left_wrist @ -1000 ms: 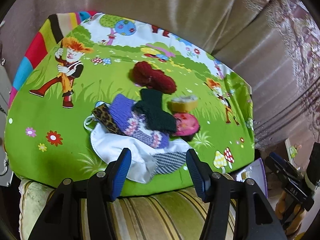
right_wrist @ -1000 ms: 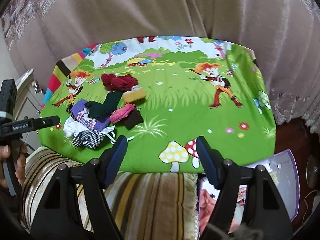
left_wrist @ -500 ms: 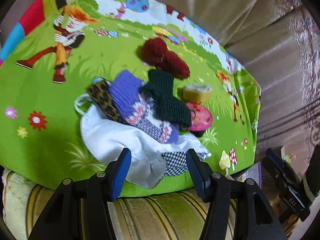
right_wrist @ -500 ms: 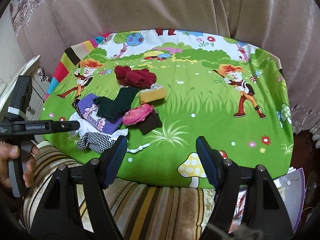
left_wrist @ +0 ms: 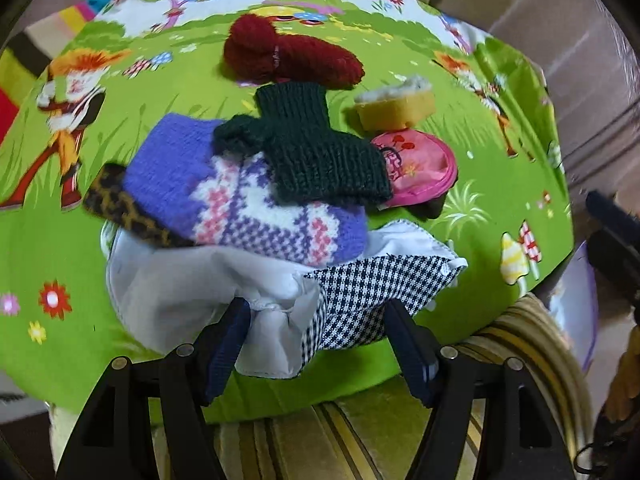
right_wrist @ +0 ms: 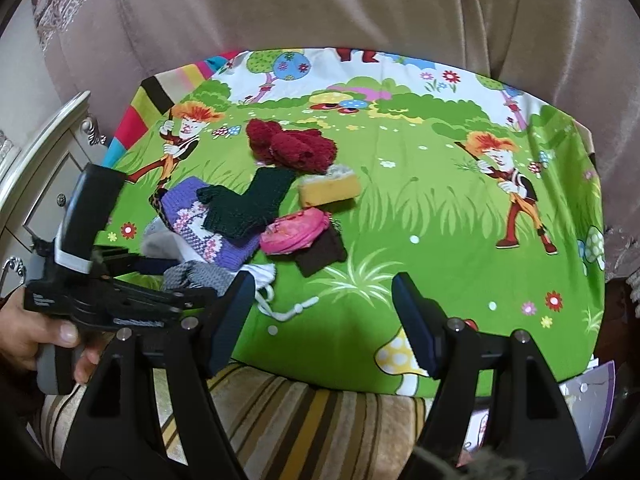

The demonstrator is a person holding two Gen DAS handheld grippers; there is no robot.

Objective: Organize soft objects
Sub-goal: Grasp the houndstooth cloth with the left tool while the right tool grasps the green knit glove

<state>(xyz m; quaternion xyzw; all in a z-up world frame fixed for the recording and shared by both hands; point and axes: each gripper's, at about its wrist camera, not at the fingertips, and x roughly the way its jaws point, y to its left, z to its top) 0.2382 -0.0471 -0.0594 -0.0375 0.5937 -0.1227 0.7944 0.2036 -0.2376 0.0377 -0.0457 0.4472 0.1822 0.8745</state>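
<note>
Left tongs (left_wrist: 316,336) drop closer, jaws opening around crumpled white-and-houndstooth cloth (left_wrist: 280,300); right tongs (right_wrist: 322,312) released; pinch one layer only

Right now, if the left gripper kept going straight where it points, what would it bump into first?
Most likely the white cloth and the checked fabric at the near edge of the pile; both lie between the left gripper's opening jaws, though depth is hard to judge.

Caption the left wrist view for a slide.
Left gripper, jaws opening, over white cloth under a heap of knitted items.
</note>
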